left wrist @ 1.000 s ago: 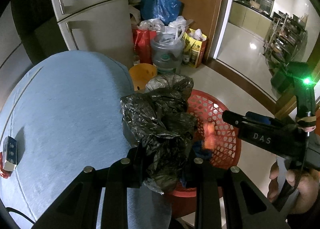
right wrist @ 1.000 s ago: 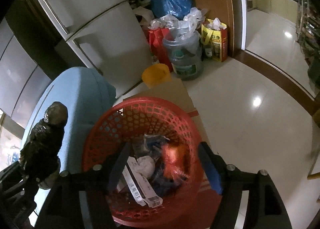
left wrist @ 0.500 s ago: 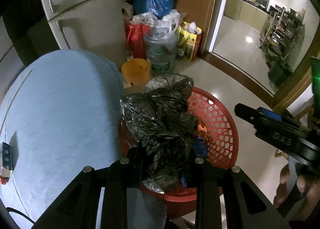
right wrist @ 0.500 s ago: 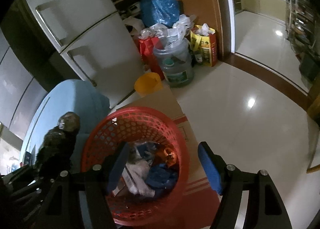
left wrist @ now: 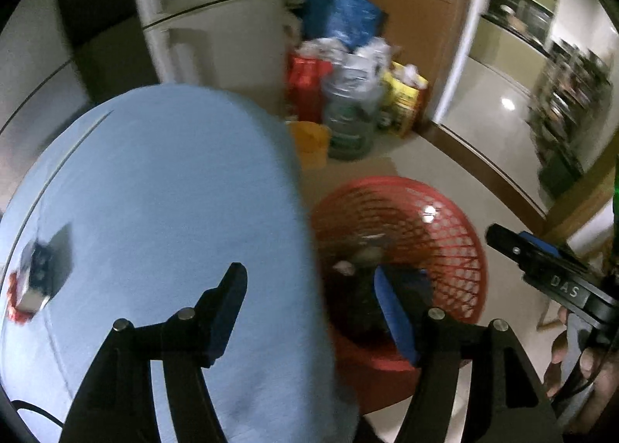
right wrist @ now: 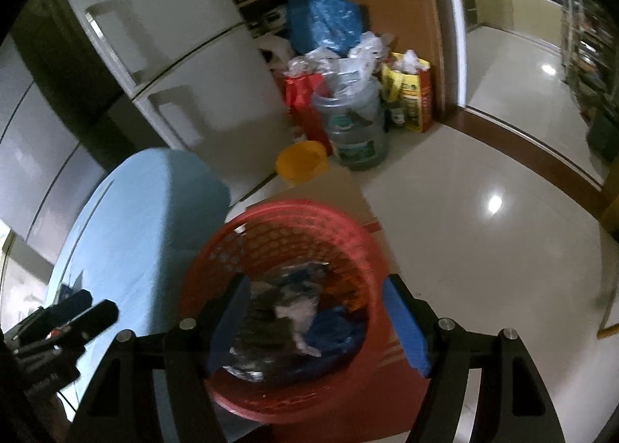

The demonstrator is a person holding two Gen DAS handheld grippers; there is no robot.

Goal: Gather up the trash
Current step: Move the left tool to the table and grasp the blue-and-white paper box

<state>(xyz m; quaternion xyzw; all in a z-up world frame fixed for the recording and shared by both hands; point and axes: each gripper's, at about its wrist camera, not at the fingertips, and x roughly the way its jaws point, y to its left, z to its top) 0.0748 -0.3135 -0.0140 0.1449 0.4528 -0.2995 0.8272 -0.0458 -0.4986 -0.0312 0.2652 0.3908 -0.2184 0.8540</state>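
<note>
Left tongs (left wrist: 309,303): seen spread wide, nothing held between the pads; poised over the right edge of the tabletop (left wrist: 154,211) and the near rim of the basket (left wrist: 445,234).
Right tongs (right wrist: 315,317): seen spread wide, nothing gripped; held above the basket (right wrist: 278,218).
Basket: red, mesh-walled, set on the floor just right of the blue tabletop.
Trash (right wrist: 294,311): piled inside the basket; a dark bag (left wrist: 363,288), white scraps and blue pieces are made out, detail blurred.
Small box (left wrist: 36,280): noted at the near left of the tabletop, well apart from the basket.
Far side: a yellow bucket (right wrist: 303,162), a water jug (right wrist: 356,129) and a fridge (right wrist: 174,56) are seen.
</note>
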